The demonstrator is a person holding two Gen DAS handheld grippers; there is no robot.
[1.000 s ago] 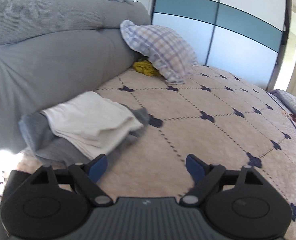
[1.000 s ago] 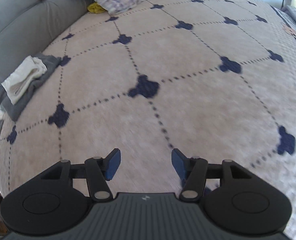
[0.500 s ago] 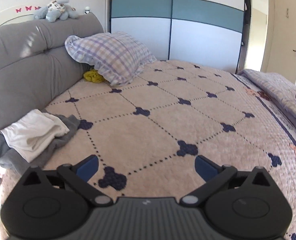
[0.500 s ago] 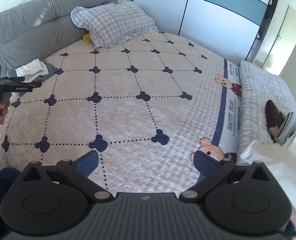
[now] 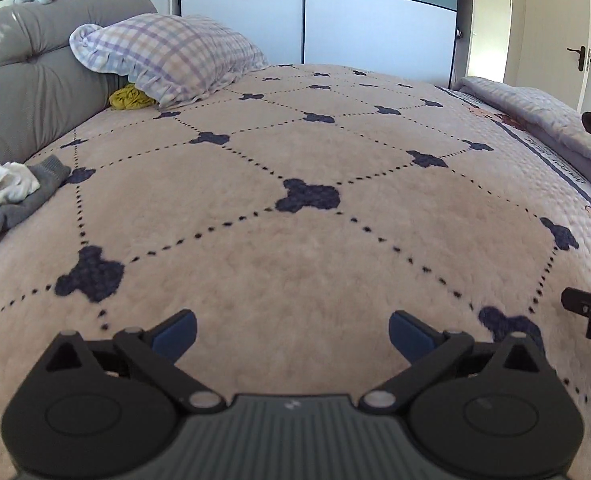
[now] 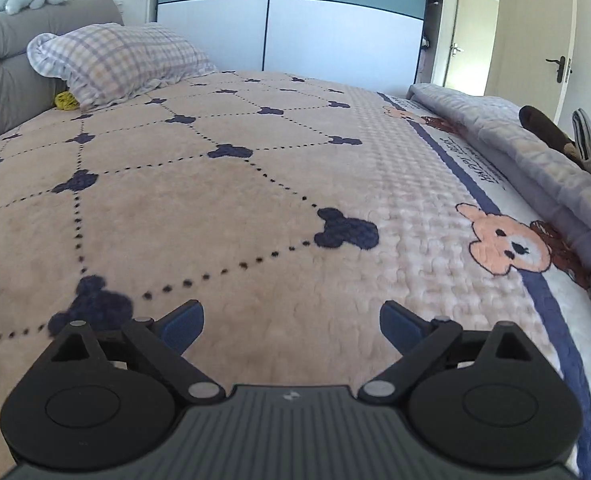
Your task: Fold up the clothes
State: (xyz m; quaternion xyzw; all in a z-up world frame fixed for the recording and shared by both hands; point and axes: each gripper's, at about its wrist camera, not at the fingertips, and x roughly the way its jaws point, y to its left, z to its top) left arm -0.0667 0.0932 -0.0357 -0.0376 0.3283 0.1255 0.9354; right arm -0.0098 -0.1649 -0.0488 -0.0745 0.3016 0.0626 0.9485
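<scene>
Hovering low over the bed (image 5: 315, 240), the left gripper (image 5: 291, 330) and right gripper (image 6: 291, 322) both have jaws spread wide with nothing between them. The folded white and grey clothes (image 5: 3, 196) lie at the bed's left edge by the headboard (image 5: 23, 92). A next garment should be laid flat mid-bed. A second ago the left camera looked closely at that stack; now it sits off to the side.

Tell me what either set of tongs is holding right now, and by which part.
Nothing. Left tongs and right tongs are both open and empty.
</scene>
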